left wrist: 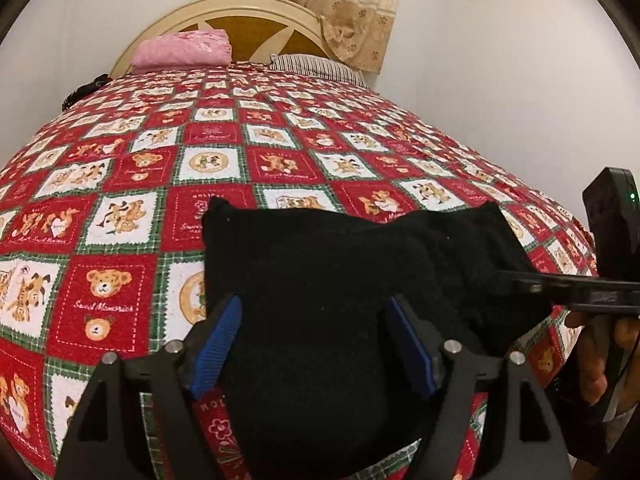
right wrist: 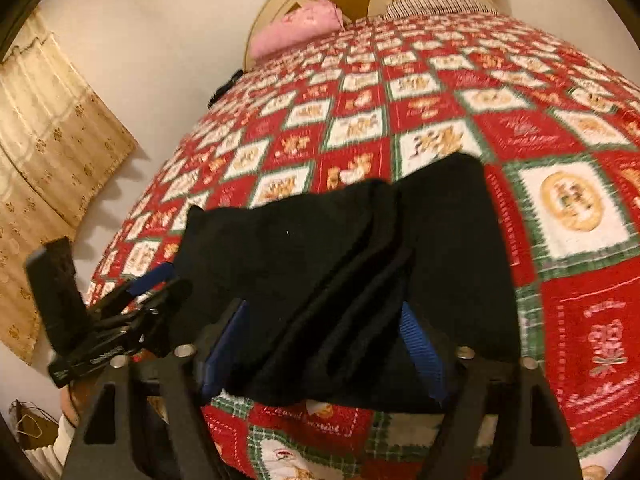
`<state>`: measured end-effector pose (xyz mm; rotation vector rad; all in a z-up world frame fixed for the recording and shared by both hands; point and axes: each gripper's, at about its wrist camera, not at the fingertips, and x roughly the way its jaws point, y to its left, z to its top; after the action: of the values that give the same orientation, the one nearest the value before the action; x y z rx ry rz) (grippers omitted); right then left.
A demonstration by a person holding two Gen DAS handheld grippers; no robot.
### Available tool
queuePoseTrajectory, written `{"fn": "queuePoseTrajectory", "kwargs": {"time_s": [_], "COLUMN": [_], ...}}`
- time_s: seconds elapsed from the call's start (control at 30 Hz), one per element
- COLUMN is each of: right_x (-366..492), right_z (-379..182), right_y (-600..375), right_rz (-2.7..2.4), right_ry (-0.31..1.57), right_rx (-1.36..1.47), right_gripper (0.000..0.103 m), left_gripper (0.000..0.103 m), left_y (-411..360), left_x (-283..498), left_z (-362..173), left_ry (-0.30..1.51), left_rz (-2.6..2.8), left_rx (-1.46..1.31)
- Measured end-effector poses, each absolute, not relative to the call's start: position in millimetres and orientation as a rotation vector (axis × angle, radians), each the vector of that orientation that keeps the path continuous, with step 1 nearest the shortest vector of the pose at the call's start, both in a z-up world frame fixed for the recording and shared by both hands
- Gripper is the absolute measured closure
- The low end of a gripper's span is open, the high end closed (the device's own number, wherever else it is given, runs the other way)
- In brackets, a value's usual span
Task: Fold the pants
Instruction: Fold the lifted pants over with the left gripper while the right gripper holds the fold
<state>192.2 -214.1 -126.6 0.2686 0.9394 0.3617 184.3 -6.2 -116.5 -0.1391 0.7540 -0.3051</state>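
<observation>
Black pants (left wrist: 360,264) lie folded in a compact bundle on the red teddy-bear bedspread (left wrist: 120,184). My left gripper (left wrist: 316,308) is open, its blue pads (left wrist: 218,340) straddling the near end of the bundle. In the right wrist view the pants (right wrist: 320,248) show stacked folded layers. My right gripper (right wrist: 324,312) is open with its blue pads (right wrist: 420,344) on either side of the bundle's near edge. The left gripper (right wrist: 132,296) appears at the left of that view. The right gripper's body (left wrist: 580,292) enters the left wrist view from the right.
A pink folded blanket (left wrist: 182,52) and a striped pillow (left wrist: 316,66) lie at the wooden headboard (left wrist: 240,20). Beige curtains (right wrist: 52,152) hang on the white wall. A dark item (left wrist: 86,90) lies at the bed's far left edge.
</observation>
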Motion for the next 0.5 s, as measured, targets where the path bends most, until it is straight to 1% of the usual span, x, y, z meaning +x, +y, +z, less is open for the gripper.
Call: {"fn": "queuePoseTrajectory", "kwargs": {"time_s": [0.03,0.1,0.13,0.2,0.27,0.37,0.5], "right_x": [192.5,188.7,185.6,180.1,177.3,182.8,195.5], "right_z": [-126.1,-116.9,-107.6,-88.3,-74.8,-75.2,-109.3], "right_y": [-212.1,-206.3,-202.8,-199.2,-200.6,-212.7,-234.4], "right_rz": [0.377,0.400,0.420,0.446,0.452,0.452,0.414], "right_ry": [0.941,0.902,0.875,0.822,0.787,0.807,0.895], "right_rx": [0.262,0.219,0.189,0.134,0.097,0.095,0.144], "right_gripper": [0.082,0.086,0.087,0.087,0.087,0.087,0.087], "left_gripper": [0.026,0.026,0.026,0.021,0.009,0.008,0.008], "left_y": [-6.1,-5.7,-6.5,-9.2,-12.8,-20.9,-26.5], "left_x": [184.2,184.4,184.6,186.1,188.0,195.1,201.2], "left_z": [-116.0,-114.9,-114.0,-113.1,-113.2,-120.3,-135.7], "left_ry": [0.754,0.753,0.751,0.748,0.743,0.770,0.822], "left_rz": [-0.305,-0.309,-0.308,-0.305,-0.291,-0.282,-0.263], "left_rx": [-0.141,-0.147,-0.146,-0.141,-0.134,-0.109,-0.079]}}
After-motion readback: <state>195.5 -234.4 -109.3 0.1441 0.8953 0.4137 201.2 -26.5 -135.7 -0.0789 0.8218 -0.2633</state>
